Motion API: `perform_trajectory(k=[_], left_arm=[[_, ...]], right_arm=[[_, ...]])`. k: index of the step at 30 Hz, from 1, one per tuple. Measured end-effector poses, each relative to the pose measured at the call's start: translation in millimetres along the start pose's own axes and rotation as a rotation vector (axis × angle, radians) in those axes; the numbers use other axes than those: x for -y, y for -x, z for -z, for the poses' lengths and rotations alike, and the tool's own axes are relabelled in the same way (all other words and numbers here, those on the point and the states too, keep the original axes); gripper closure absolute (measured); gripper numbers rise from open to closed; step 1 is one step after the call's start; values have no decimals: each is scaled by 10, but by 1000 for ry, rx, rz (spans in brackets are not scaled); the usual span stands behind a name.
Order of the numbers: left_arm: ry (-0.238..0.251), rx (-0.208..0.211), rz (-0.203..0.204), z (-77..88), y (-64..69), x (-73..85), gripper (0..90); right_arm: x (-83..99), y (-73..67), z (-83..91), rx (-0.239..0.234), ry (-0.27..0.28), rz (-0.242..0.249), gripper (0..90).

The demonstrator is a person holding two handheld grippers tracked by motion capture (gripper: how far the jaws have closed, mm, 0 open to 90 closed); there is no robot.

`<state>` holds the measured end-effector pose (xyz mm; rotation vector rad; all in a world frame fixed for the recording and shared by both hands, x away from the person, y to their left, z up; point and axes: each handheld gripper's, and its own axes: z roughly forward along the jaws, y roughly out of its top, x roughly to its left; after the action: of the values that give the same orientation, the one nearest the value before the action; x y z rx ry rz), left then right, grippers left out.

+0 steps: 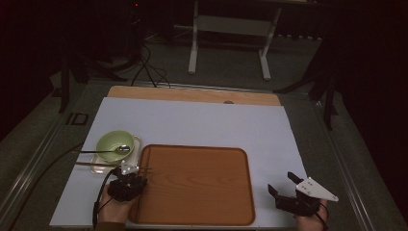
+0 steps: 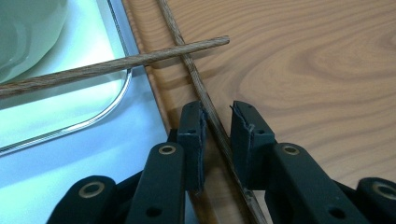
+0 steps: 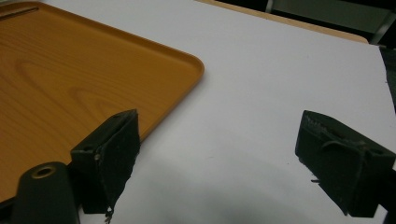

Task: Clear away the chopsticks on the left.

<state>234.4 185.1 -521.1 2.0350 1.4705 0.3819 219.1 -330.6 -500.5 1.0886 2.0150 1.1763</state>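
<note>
The worktop (image 1: 192,120) is covered by a pale sheet, with a bare wooden strip along its far edge. It stands in a dark room with grey floor, black cables and a white stand frame (image 1: 231,36) beyond it. A wood-grain tray (image 1: 202,202) lies near the front, and just left of it a metal tray (image 2: 93,88) holds a green bowl (image 1: 114,143) with a spoon (image 1: 103,150) resting in it.

Two thin brown wooden chopsticks cross at the wooden tray's left rim. One chopstick (image 2: 112,65) lies from the metal tray onto the wooden one. The other chopstick (image 2: 187,60) runs along the rim and passes between the jaws of the left claw (image 2: 217,123). Those jaws stand slightly apart, released, with a gap on the right side. The right claw (image 3: 219,154) hovers spread wide over the pale sheet, beside the wooden tray's right corner, grasping nothing.
</note>
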Motion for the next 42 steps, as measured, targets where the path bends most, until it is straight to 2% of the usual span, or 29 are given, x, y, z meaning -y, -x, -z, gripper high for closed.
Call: perform_trajectory(k=[8, 15, 21, 26, 34, 42], left_arm=[[26, 10, -7, 90, 2, 6, 628], [74, 7, -4, 223, -96, 38, 556], [170, 12, -51, 395, -239, 86, 479], [222, 2, -66, 499, -367, 129, 415], [264, -32, -60, 609, -571, 193, 378], [264, -69, -37, 636, -770, 225, 390]], right_arm=[[0, 0, -1, 0, -1, 1, 138], [0, -1, -2, 0, -1, 2, 138], [0, -3, -4, -2, -2, 2, 138], [-1, -5, -6, -2, -2, 2, 138], [-1, -5, -5, -1, -2, 2, 138], [-2, -6, -6, 0, -2, 2, 138]])
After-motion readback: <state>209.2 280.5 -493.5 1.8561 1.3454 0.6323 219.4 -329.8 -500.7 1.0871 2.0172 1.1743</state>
